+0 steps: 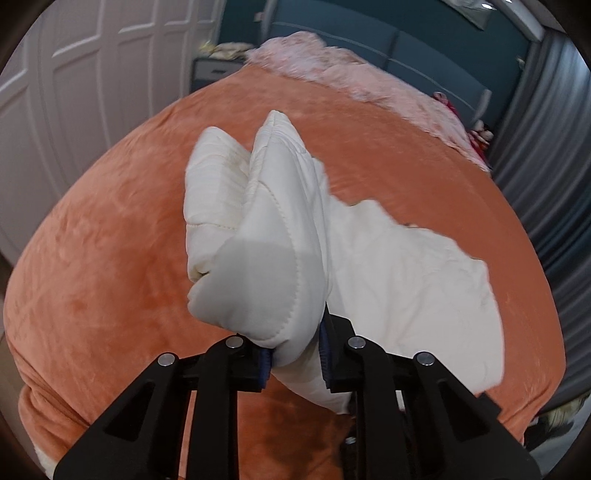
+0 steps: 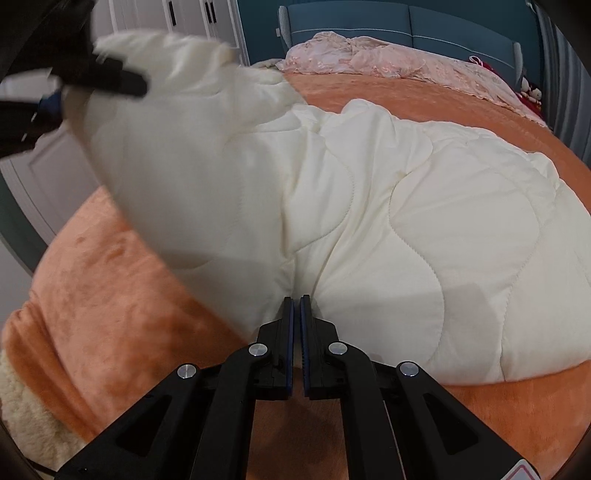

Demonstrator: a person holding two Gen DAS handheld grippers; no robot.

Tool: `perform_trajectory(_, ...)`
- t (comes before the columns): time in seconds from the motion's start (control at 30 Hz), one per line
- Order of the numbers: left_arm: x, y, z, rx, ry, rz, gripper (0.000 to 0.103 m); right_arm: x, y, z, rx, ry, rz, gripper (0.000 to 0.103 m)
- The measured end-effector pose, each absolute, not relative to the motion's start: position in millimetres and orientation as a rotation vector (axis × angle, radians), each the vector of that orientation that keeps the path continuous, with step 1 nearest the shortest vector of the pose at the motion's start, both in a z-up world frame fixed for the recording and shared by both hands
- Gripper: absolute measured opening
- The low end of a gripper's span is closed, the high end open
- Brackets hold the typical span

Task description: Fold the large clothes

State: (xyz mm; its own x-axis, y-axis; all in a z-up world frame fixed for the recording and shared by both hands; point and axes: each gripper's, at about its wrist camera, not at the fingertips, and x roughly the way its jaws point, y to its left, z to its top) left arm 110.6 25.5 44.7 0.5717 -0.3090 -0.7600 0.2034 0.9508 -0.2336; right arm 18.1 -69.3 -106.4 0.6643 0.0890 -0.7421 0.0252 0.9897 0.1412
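Observation:
A large cream quilted garment (image 2: 369, 206) lies spread on an orange bed cover (image 2: 110, 295). My left gripper (image 1: 295, 354) is shut on a thick bunched corner of the garment (image 1: 258, 240) and holds it lifted above the bed. In the right wrist view the left gripper (image 2: 62, 92) shows blurred at the upper left with that raised corner. My right gripper (image 2: 296, 306) is shut at the garment's near edge, with its tips low by the bed; no cloth shows between its pads.
A pink blanket (image 2: 369, 59) lies crumpled at the head of the bed against a blue headboard (image 2: 406, 22). White wardrobe doors (image 1: 92, 74) stand to the left. Grey curtains (image 1: 554, 147) hang on the right. A cream fleece (image 2: 29, 417) lies at the lower left bed edge.

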Motion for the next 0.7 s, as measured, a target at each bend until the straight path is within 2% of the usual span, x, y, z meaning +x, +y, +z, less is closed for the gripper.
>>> perform_trajectory(0.3, 72, -58, 79, 0.016, 0.845, -0.483, 0.016, -43, -102, -80, 0.105, 0.824, 0.072, 0.009)
perform_trajectory(0.4, 59, -89, 77, 0.067, 0.844, -0.537, 0.016, -65, -127, -71, 0.101, 0.814, 0.023, 0.017)
perform_trajectory(0.47, 48, -111, 71, 0.112, 0.843, -0.578, 0.016, -83, -143, -63, 0.11, 0.793, -0.021, 0.028)
perform_trajectory(0.7, 30, -175, 39, 0.187, 0.932, -0.686, 0.016, -117, -193, -49, 0.238, 0.777, -0.119, 0.04)
